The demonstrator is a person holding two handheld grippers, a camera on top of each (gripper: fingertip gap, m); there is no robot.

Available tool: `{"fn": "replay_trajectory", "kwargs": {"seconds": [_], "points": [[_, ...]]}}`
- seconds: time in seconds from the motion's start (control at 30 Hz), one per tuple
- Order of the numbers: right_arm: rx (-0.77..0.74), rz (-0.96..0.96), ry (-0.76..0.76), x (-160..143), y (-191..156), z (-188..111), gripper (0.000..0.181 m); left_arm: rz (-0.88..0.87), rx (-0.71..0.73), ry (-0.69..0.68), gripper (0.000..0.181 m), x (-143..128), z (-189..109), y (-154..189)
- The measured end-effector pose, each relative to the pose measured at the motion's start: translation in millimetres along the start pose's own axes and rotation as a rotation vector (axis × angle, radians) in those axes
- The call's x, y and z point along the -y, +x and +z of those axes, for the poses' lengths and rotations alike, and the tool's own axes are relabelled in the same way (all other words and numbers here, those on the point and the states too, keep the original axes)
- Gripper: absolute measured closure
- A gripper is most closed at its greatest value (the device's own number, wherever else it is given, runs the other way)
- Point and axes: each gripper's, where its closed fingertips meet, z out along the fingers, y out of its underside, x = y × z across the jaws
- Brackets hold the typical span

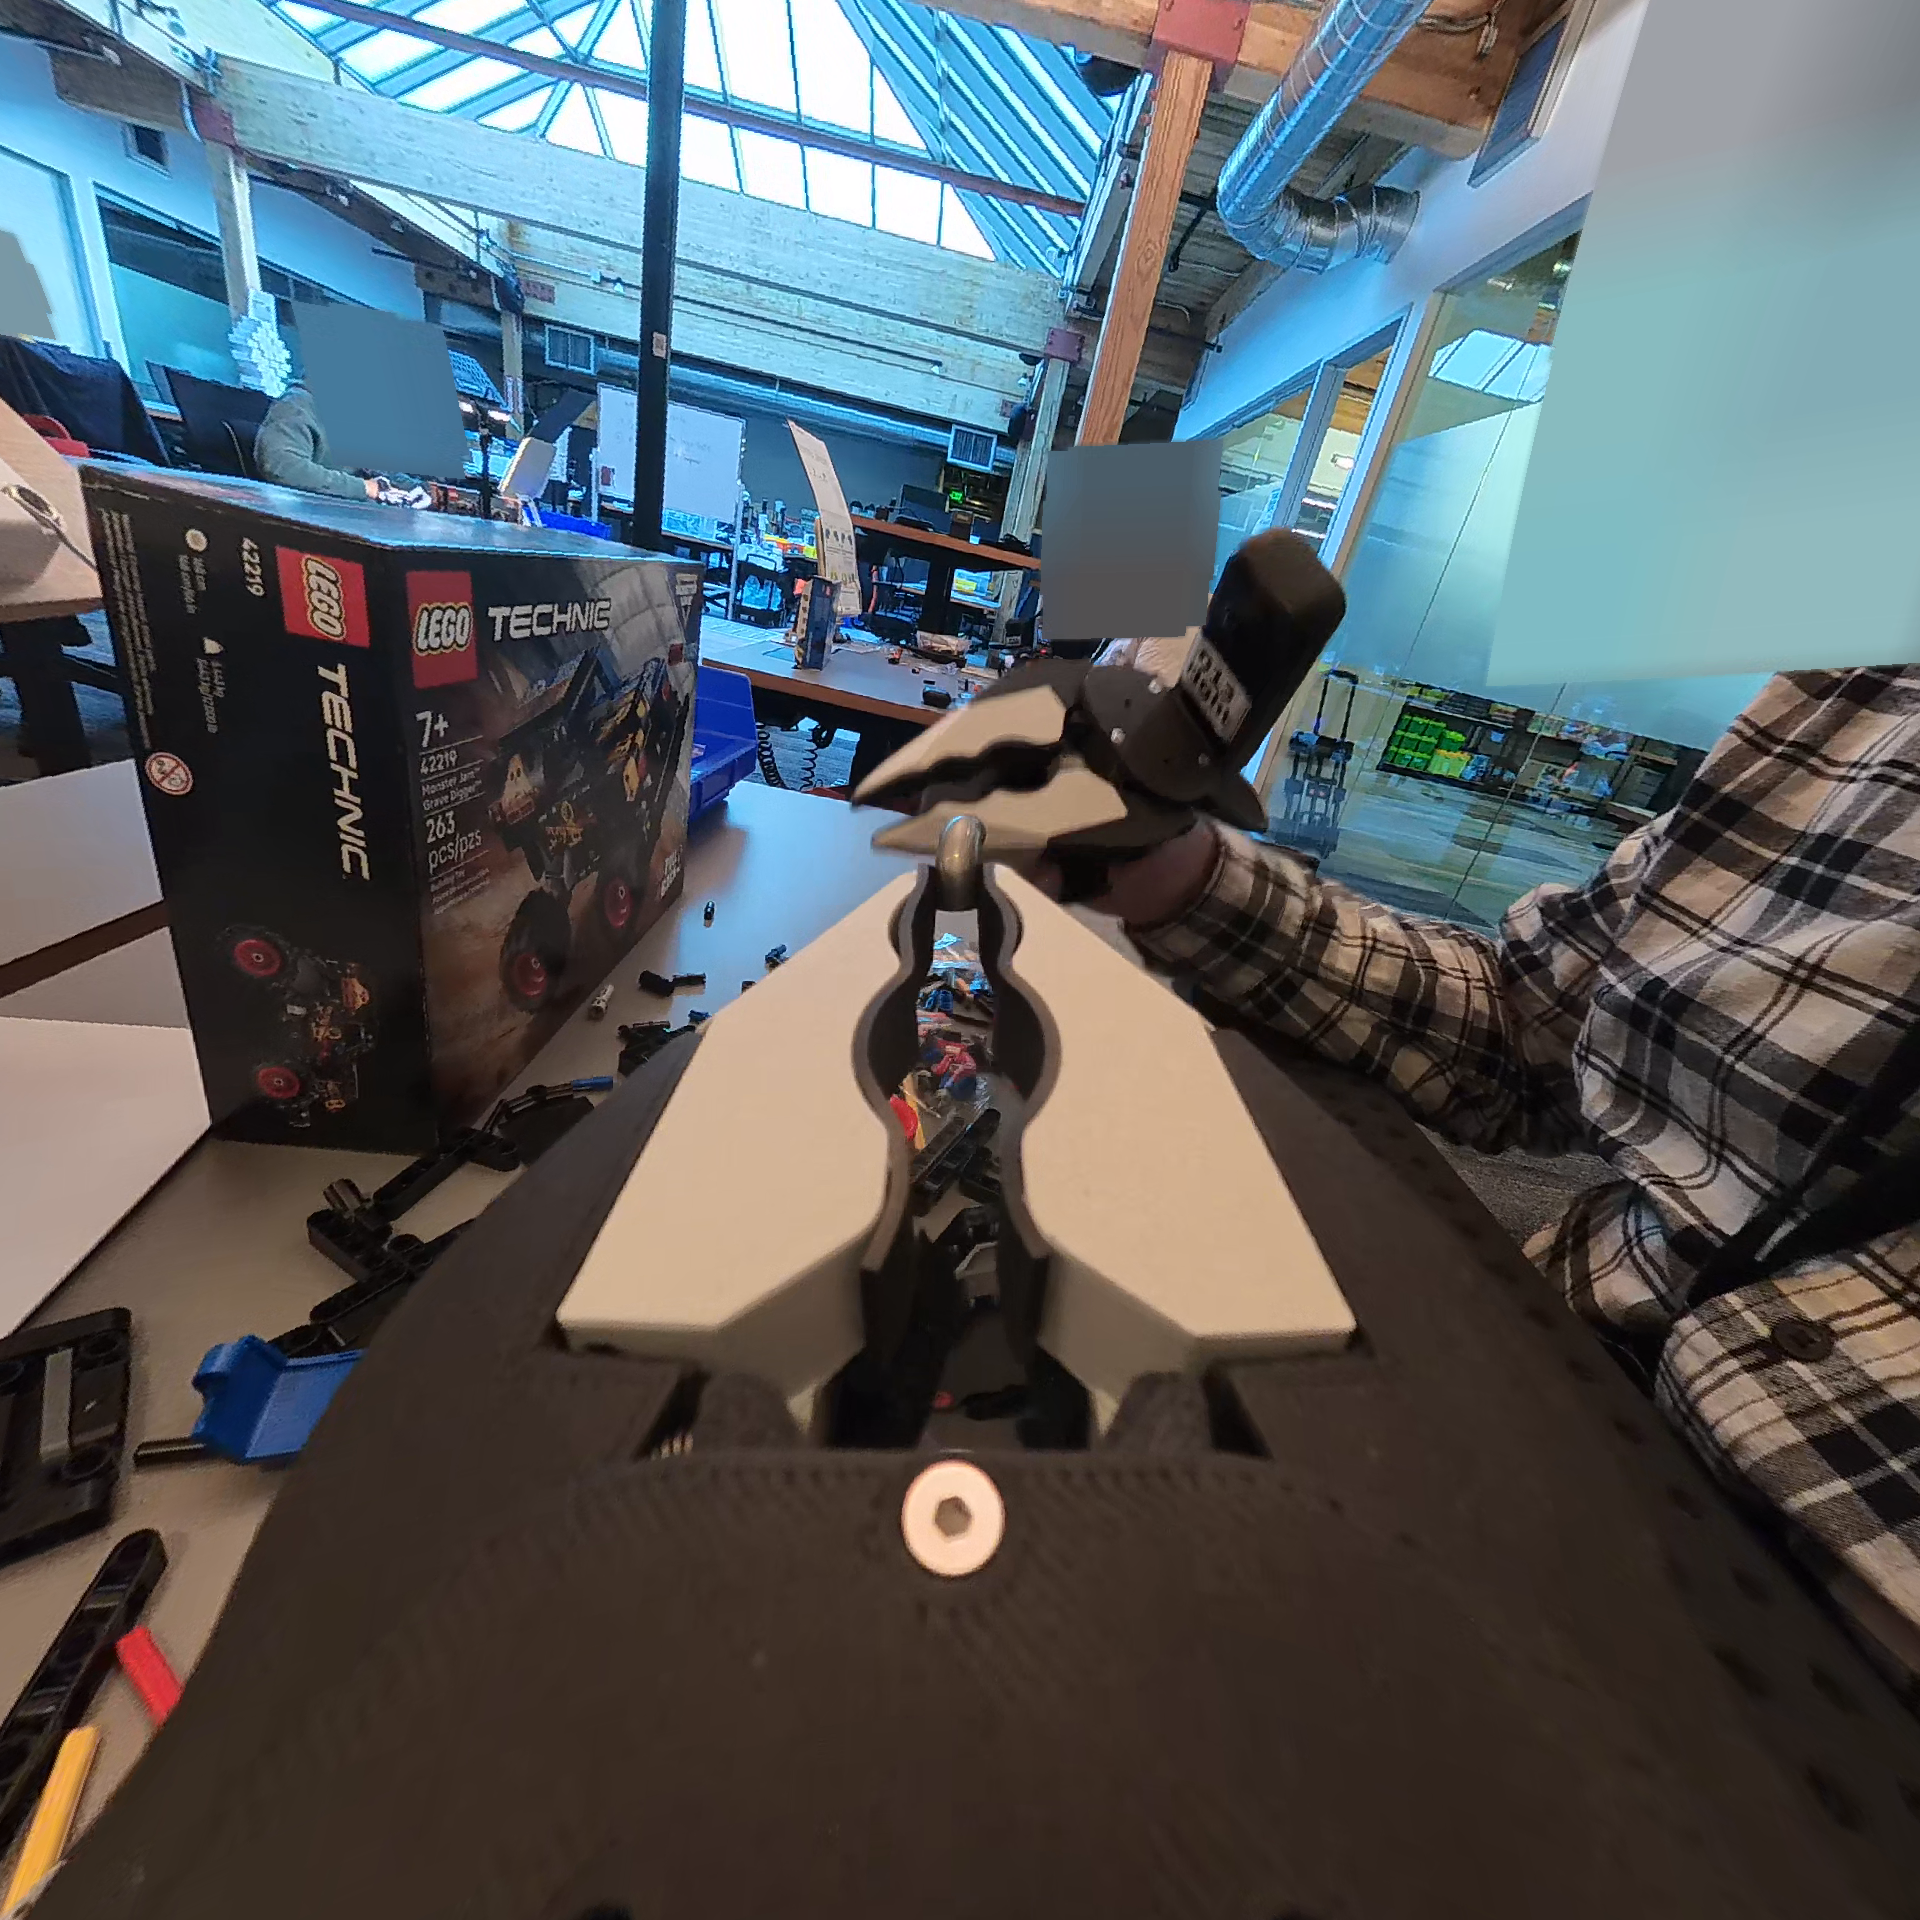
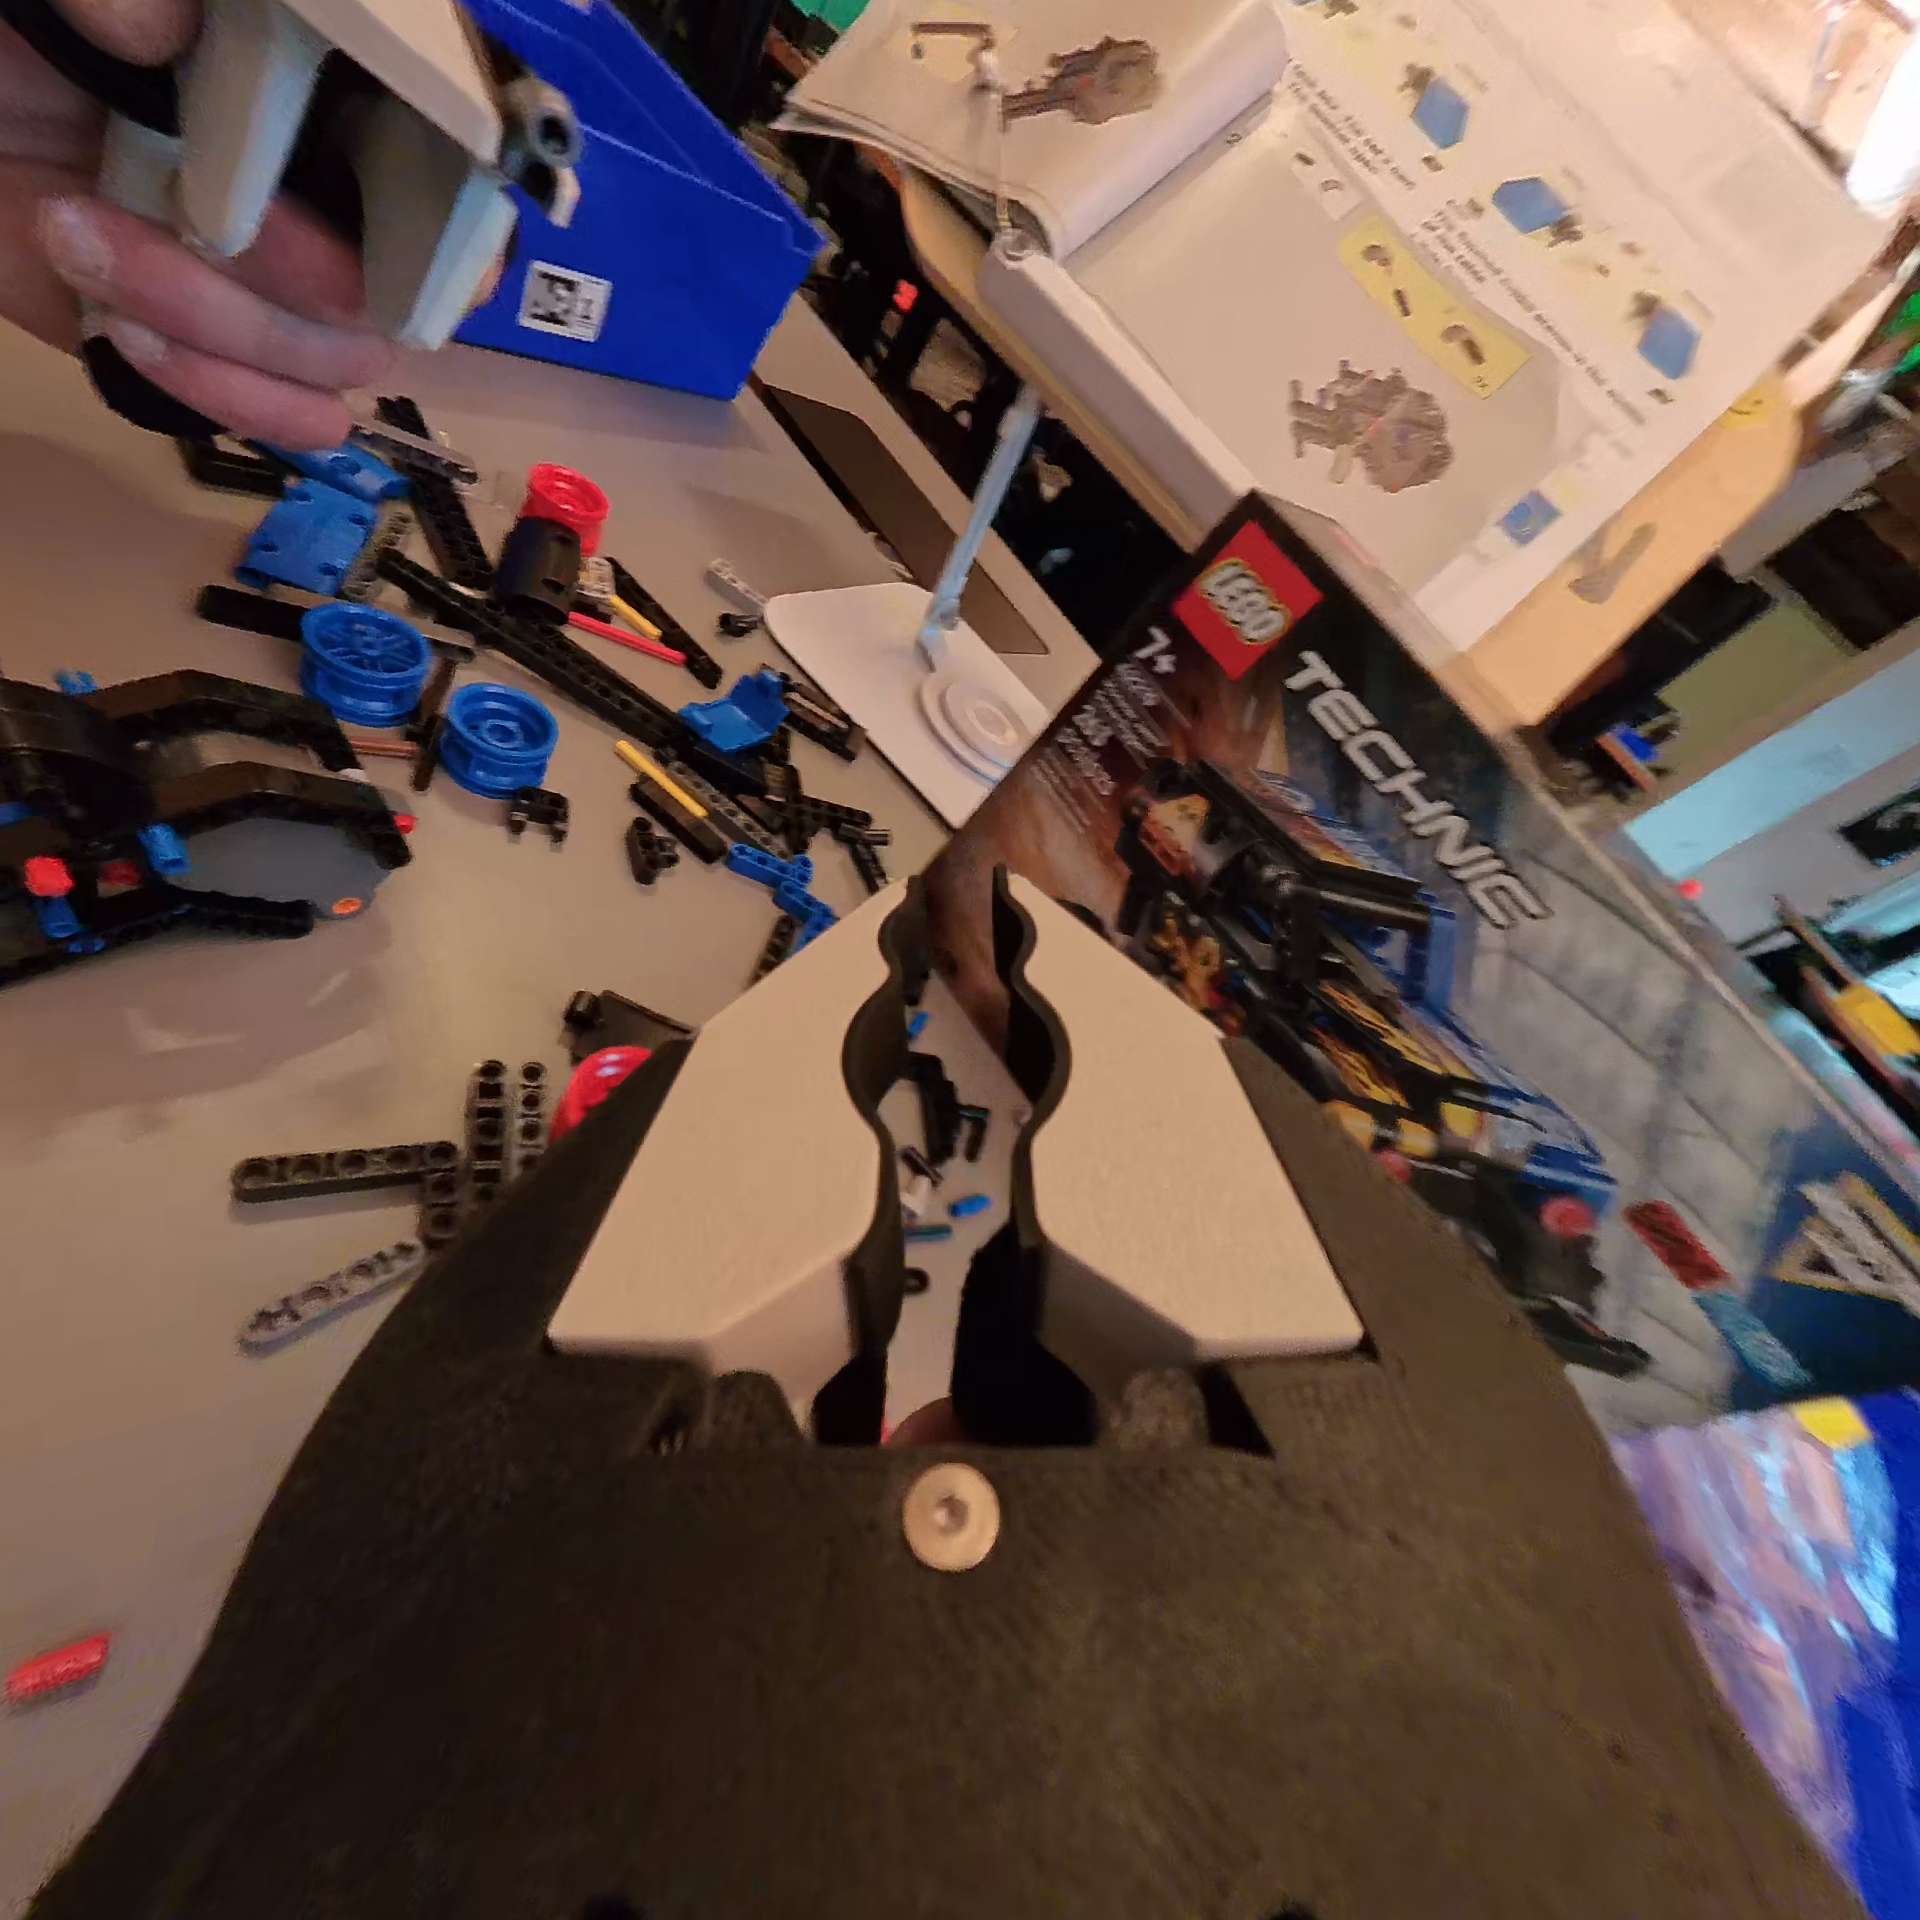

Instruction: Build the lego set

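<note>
Left hand-held gripper [image 1: 958, 883] pinches a small grey connector [image 1: 961, 852] above the bench [image 1: 790, 862], right of the Lego box [image 1: 416, 790]; right hand-held gripper [image 2: 956, 914] gapes empty beside it.

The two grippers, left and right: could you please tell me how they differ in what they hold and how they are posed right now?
The left gripper is shut on a small grey piece, while the right gripper holds nothing and stands slightly open. The left gripper is raised off the table with its piece held up, while the right gripper, turned on its side, points its tips at that piece. Both have pale fingers with wavy black inner edges.
</note>
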Motion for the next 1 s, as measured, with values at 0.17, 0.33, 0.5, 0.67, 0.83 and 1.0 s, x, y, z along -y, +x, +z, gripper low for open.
{"fn": "replay_trajectory", "kwargs": {"seconds": [0.17, 0.33, 0.5, 0.67, 0.83, 1.0], "points": [[-0.094, 0.054, -0.052, -4.8, 38.1, -32.8, 0.175, 0.001, 0.02, -0.004, 0.176, 0.2, -0.8, -2.5], [0.025, 0.1, -0.256, -47.0, 27.3, -60.2, 0.176, -0.003, 0.023, -0.021, 0.176, -3.6, 1.5, -3.4], [0.242, 0.124, -0.418, -86.1, -24.1, -82.3, 0.176, 0.004, 0.023, -0.049, 0.176, -9.3, 4.2, -2.2], [0.417, 0.154, -0.502, -106.3, -75.7, -103.9, 0.175, 0.0, 0.018, -0.058, 0.176, -12.0, 6.8, -1.6], [0.396, 0.206, -0.487, -111.3, -84.9, -105.1, 0.175, -0.003, 0.015, -0.068, 0.176, -15.6, 11.0, -0.1], [0.31, 0.168, -0.52, -121.9, -68.4, -89.6, 0.173, -0.002, 0.019, -0.082, 0.175, -19.6, 12.5, 0.3]]}}
